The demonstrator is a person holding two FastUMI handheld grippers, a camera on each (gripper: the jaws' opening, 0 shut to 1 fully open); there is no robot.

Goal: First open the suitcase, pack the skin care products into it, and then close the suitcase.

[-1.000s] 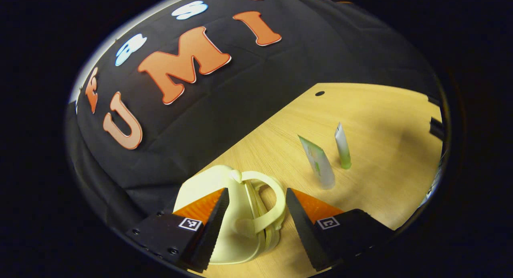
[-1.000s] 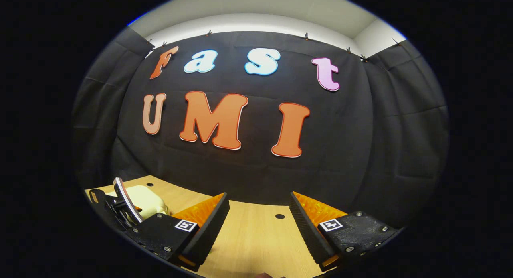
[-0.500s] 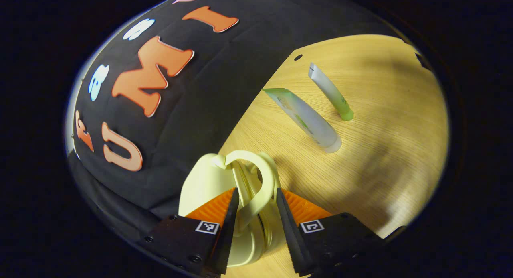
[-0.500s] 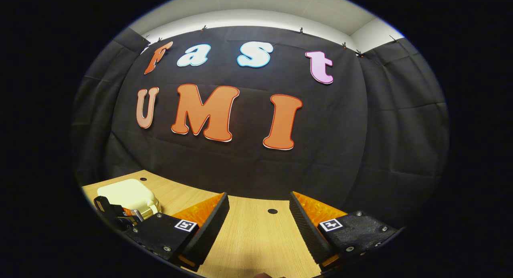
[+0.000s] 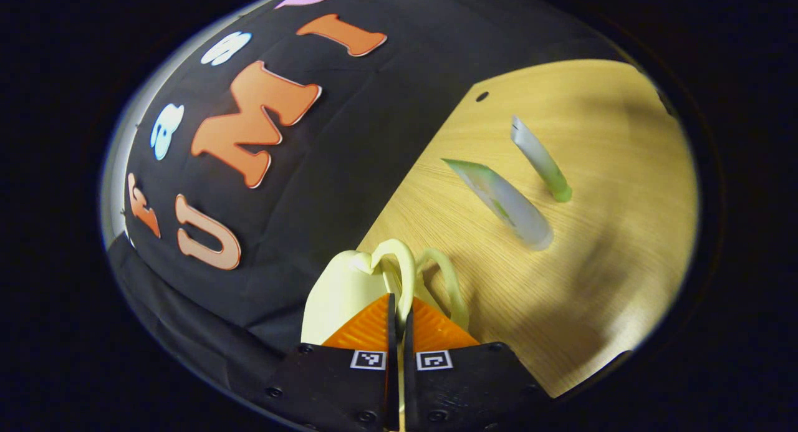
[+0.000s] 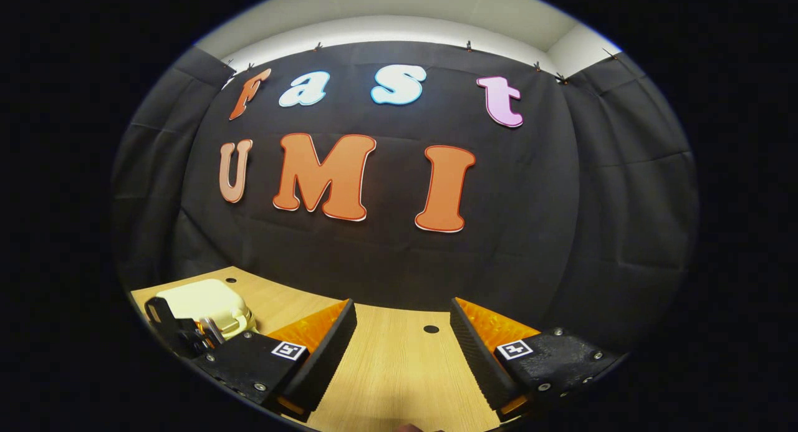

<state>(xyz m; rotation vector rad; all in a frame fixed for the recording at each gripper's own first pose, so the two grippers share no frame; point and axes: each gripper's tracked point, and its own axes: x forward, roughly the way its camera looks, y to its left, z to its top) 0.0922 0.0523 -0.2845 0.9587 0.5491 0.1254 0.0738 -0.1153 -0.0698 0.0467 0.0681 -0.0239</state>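
A small pale yellow suitcase [image 5: 340, 295] lies on the wooden table [image 5: 592, 282] by the black cloth wall. My left gripper [image 5: 399, 310] is shut on one of its two loop handles [image 5: 404, 267]; the second loop [image 5: 447, 282] stands a little apart to the right. Two skin care tubes rest on the table beyond: a larger whitish-green tube [image 5: 505, 201] and a thinner tube with a green cap [image 5: 542, 164]. In the right gripper view, my right gripper [image 6: 402, 345] hangs open over bare table, with the suitcase [image 6: 199, 298] far off at the left.
The black cloth wall runs along the table's back edge. A small round hole [image 6: 431, 328] sits in the tabletop near the wall. The left gripper's dark body [image 6: 177, 335] shows beside the suitcase in the right gripper view.
My left gripper moved in over the suitcase handle and went from wide open to shut on one loop. The right gripper has barely shifted.
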